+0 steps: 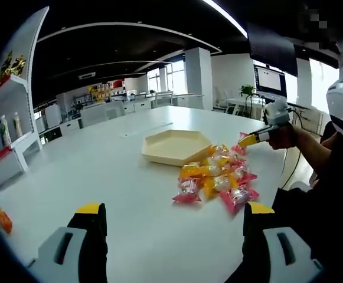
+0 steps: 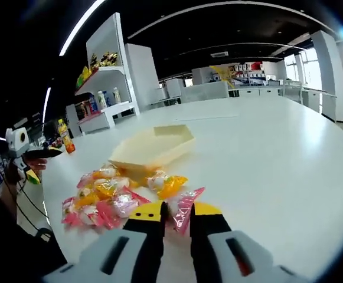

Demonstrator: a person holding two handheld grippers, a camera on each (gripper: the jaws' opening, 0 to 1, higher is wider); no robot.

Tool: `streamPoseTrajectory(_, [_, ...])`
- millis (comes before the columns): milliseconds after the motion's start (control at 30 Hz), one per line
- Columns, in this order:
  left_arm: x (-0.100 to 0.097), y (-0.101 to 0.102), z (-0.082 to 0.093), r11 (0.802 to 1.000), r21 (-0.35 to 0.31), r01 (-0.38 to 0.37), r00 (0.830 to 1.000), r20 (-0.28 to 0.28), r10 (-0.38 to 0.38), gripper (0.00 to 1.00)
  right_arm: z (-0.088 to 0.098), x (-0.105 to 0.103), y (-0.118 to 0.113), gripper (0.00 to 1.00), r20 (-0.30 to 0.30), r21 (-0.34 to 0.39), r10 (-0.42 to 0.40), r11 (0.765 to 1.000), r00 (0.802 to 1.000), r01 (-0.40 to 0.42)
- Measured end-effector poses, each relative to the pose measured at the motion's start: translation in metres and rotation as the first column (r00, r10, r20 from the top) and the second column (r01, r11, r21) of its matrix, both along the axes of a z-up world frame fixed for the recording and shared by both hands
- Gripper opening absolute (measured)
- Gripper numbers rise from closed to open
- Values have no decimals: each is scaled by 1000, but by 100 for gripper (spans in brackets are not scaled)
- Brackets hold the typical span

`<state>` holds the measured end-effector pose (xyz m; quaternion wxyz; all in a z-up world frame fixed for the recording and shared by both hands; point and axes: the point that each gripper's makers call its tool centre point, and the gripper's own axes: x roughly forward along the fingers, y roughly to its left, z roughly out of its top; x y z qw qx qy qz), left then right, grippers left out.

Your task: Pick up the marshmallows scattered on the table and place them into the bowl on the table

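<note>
The right gripper [image 2: 177, 219] is clamping a pink marshmallow packet [image 2: 186, 209]; the bowl [image 2: 153, 147] is lying at eleven o'clock ahead. The left gripper [image 1: 174, 218] is hanging apart, farther off.

The bowl [image 1: 174, 147] was pale cream, the marshmallows [image 1: 218, 177] wrapped in pink and yellow, the table [image 1: 130, 200] white.

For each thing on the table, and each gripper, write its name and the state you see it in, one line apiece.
bowl: upright on the table, empty as far as its inside shows.
marshmallows: wrapped, heaped on the table beside the bowl, none in it.
pink marshmallow: pinched between the right gripper's jaws.
right gripper: shut on the pink marshmallow.
left gripper: open, holding nothing.
table: white, level.
</note>
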<state>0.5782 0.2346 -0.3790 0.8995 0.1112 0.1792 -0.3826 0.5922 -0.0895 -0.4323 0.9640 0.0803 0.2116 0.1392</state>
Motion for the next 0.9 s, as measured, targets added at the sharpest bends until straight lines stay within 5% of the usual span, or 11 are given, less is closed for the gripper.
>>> streamPoseTrajectory(900, [-6,2,7,1000,-3,-2,1000,20,2,95,40,-8,-14,11,32,271,-93,959,995,81])
